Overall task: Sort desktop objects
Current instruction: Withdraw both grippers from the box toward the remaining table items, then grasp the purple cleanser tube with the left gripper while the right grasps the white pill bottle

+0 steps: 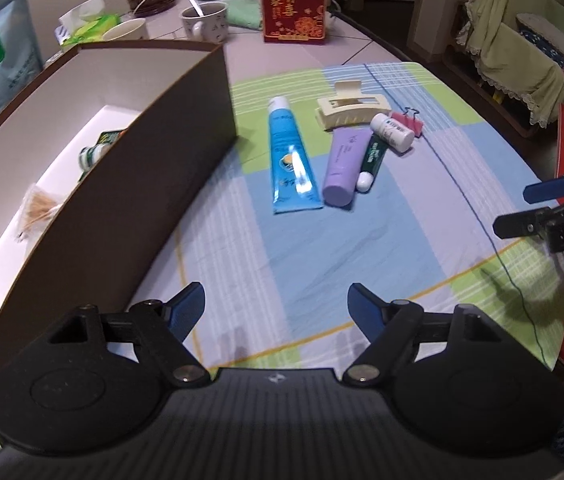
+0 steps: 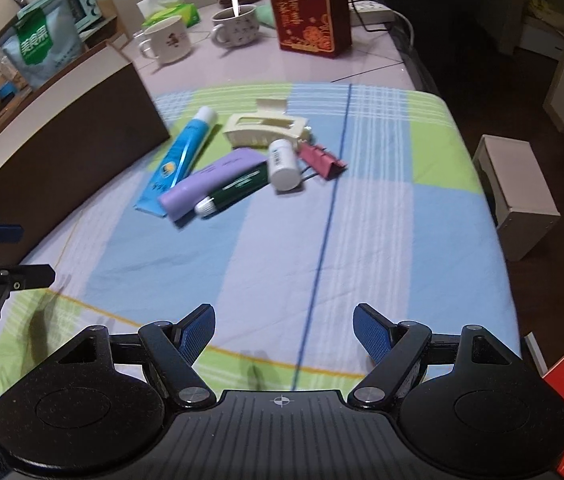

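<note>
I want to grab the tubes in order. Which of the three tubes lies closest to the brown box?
The blue tube with the white cap. It lies leftmost, alone beside the brown box; the purple tube and dark green tube lie farther right, touching each other.

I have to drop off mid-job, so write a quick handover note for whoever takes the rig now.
Left gripper open and empty. Right gripper open and empty. Both hover over the checked cloth.
On the cloth, in a loose pile: blue tube, purple tube, dark green tube, small white bottle, cream hair claw, pink binder clip.
Done: brown open box already holds a few small items.
Left: all six.
</note>
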